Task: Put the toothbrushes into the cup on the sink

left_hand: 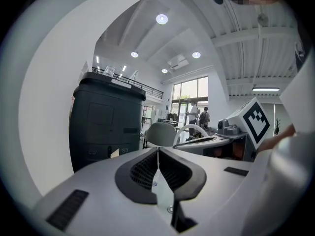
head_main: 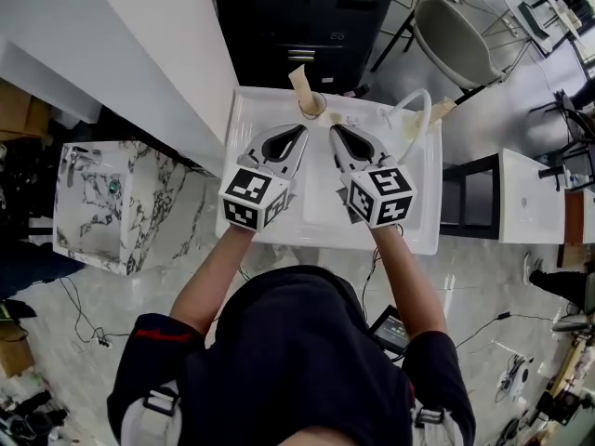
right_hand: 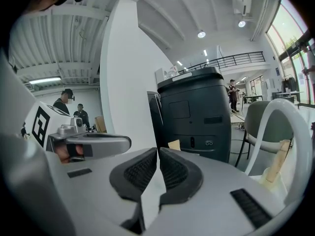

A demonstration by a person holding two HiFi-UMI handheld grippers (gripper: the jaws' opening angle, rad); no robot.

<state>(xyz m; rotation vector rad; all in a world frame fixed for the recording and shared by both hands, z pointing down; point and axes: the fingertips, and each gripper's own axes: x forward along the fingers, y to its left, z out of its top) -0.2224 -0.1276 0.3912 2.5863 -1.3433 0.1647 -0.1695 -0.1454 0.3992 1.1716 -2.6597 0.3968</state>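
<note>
A white sink [head_main: 423, 240] lies straight below me, and everything here is placed by it. Left of the sink stands a marble-patterned block [head_main: 88, 203]. Over the sink's left half I hold my left gripper [head_main: 299, 134]. Its two jaws are pressed together with nothing between them. At the middle of the sink's back edge, just beyond both gripper tips, stands the cup [head_main: 312, 106]. One pale toothbrush [head_main: 299, 81] stands tilted in it, and I cannot tell whether the cup holds more. Behind the sink rises a black cabinet [head_main: 307, 17]. Over the sink's right half I hold my right gripper [head_main: 335, 130], close beside the left one. Its jaws are also pressed together and empty. At the sink's back right corner arches a white faucet [head_main: 416, 100]. Beyond that corner stands a grey chair [head_main: 456, 40].
</note>
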